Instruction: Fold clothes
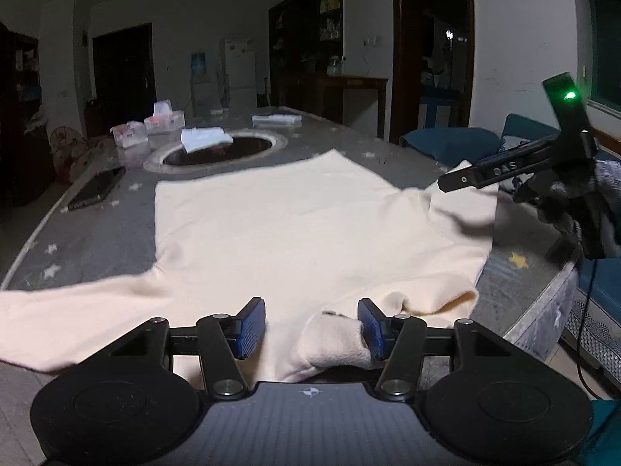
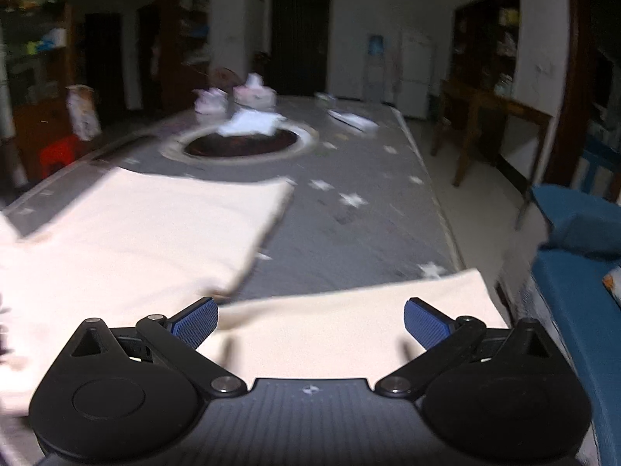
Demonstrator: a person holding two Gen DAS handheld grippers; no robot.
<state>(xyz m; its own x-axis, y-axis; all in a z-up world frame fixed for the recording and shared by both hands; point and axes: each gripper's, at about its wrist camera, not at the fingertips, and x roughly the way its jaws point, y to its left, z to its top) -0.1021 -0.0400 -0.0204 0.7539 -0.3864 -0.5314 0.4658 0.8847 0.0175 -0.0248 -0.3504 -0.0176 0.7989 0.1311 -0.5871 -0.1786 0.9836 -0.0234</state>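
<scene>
Cream garment (image 1: 271,233) lies flat on the grey table (image 1: 97,233). Left gripper (image 1: 312,328) open, collar fold between its pads (not pinched). Right gripper (image 2: 310,320) open over a sleeve.

black hand-held gripper (image 1: 312,328), blue pads (image 1: 251,326), grey glove (image 1: 605,182)

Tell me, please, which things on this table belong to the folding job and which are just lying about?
Belonging to the job:
- cream garment, spread flat
- its collar, between the left claw's pads
- its sleeve, under the open right claw

Lying about:
- phone
- plastic boxes
- white cloth
- flat packet
</scene>
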